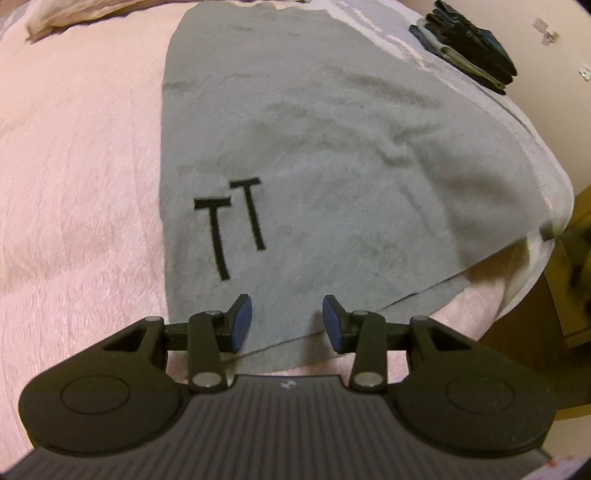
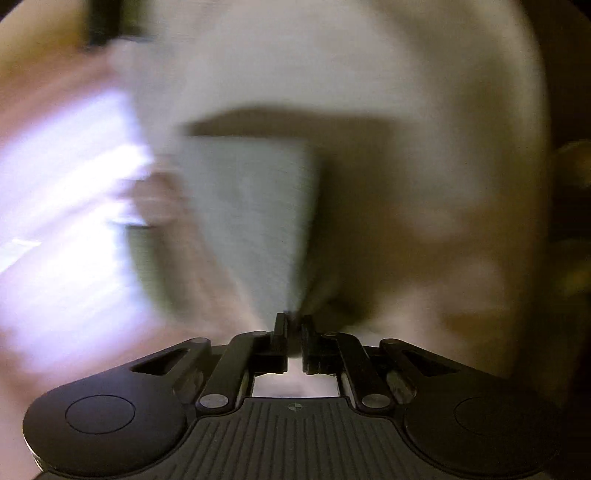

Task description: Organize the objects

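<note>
- The bed point(image 1: 74, 155), under a pink cover, is the work surface; its size lets a cloth lie open and flat, which suits folding.
- The grey towel point(image 1: 314, 155) lies spread on the cover, reaching from the far end almost to the near edge, its right side running out toward the bed's edge. It lies smooth with light creases, so I judge it laid out for a fold. Two black T marks point(image 1: 232, 229) sit on its near left part.
- A stack of dark folded clothes point(image 1: 469, 44) sits at the far right corner, well apart from the towel, probably sorted items kept out of the way.
- A pale bundle point(image 1: 55, 18) lies at the far left edge; too little of it shows to name.
- The left gripper point(image 1: 286, 319) hovers above the towel's near hem, fingers partly apart with nothing between them, placed as if to take that hem.
- The right gripper point(image 2: 293, 332) has its fingers nearly together, and a grey cloth corner point(image 2: 255, 214) seems to run up from between them. The view is badly blurred, so a pinch on the towel looks likely but stays my reading.
</note>
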Motion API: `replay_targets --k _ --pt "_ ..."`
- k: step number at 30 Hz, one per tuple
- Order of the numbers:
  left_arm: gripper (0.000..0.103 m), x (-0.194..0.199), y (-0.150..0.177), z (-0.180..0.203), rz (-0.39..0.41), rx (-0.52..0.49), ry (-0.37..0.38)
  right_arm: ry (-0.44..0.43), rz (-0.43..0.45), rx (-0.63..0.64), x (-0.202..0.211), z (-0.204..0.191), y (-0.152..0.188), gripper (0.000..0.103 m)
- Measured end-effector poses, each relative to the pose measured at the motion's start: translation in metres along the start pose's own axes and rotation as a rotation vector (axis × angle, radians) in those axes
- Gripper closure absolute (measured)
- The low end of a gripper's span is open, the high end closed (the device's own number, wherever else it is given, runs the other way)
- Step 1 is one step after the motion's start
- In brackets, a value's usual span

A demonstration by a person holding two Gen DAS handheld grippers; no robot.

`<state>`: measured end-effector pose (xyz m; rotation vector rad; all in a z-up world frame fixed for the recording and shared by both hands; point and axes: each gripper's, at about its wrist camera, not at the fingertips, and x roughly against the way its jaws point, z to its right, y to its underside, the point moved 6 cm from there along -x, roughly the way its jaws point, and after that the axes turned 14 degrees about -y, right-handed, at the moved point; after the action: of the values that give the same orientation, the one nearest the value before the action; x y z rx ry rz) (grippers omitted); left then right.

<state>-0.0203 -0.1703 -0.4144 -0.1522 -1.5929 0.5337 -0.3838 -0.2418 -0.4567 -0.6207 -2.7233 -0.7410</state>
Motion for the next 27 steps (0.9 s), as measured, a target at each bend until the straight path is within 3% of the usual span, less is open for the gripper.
replay_targets --k 2,3,7,8,9,10,13,16,17,18,19,21,22,24,26,27 --pt "0.066 0.002 0.002 0.0 0.005 -0.003 -0.009 0.41 0.047 0.184 0.018 0.029 -0.011 0.099" --pt "0.066 0.004 0.003 0.0 0.013 -0.011 -0.014 0.436 0.068 0.26 0.026 0.026 -0.011 0.099" --pt "0.063 0.007 0.009 -0.006 0.02 -0.023 -0.025 0.319 0.059 0.584 0.043 -0.029 0.0 0.095" --pt "0.063 0.006 0.01 -0.01 0.017 -0.008 -0.027 0.278 0.045 0.627 0.039 -0.041 -0.002 0.085" --pt "0.063 0.005 0.01 -0.014 0.016 0.019 -0.029 0.244 0.035 0.615 0.035 -0.042 -0.003 0.067" --pt "0.063 0.004 0.01 -0.019 0.01 0.058 -0.032 0.2 0.021 0.555 0.03 -0.04 -0.008 0.06" --pt "0.062 0.005 0.009 -0.029 0.002 0.159 -0.024 0.054 0.003 0.317 0.012 -0.022 -0.013 0.057" --pt "0.059 0.007 0.01 -0.033 0.002 0.179 -0.026 0.026 -0.033 0.315 -0.015 -0.012 -0.005 0.057" --pt "0.059 0.007 0.01 -0.034 0.001 0.178 -0.034 0.016 -0.011 0.336 -0.022 -0.01 -0.001 0.06" --pt "0.059 0.007 0.011 -0.034 0.0 0.177 -0.04 -0.027 0.02 0.342 -0.026 -0.011 0.0 0.088" --pt "0.059 0.007 0.012 -0.035 0.0 0.176 -0.046 -0.056 0.029 0.321 -0.035 -0.018 -0.004 0.102" --pt "0.059 0.008 0.013 -0.037 0.0 0.175 -0.053 -0.152 0.006 0.258 -0.032 -0.022 0.002 0.103" --pt "0.059 0.01 0.015 -0.039 0.002 0.175 -0.051 -0.161 0.005 0.275 -0.024 -0.022 0.005 0.103" --pt "0.059 0.01 0.019 -0.04 -0.003 0.169 -0.058 0.065 -0.005 0.37 -0.016 -0.009 -0.001 0.103" --pt "0.059 0.009 0.023 -0.041 -0.019 0.165 -0.072 0.331 0.0 0.351 -0.004 0.017 -0.017 0.103" --pt "0.059 0.01 0.024 -0.042 -0.022 0.159 -0.082 0.37 -0.007 0.375 0.002 0.017 -0.02 0.101"
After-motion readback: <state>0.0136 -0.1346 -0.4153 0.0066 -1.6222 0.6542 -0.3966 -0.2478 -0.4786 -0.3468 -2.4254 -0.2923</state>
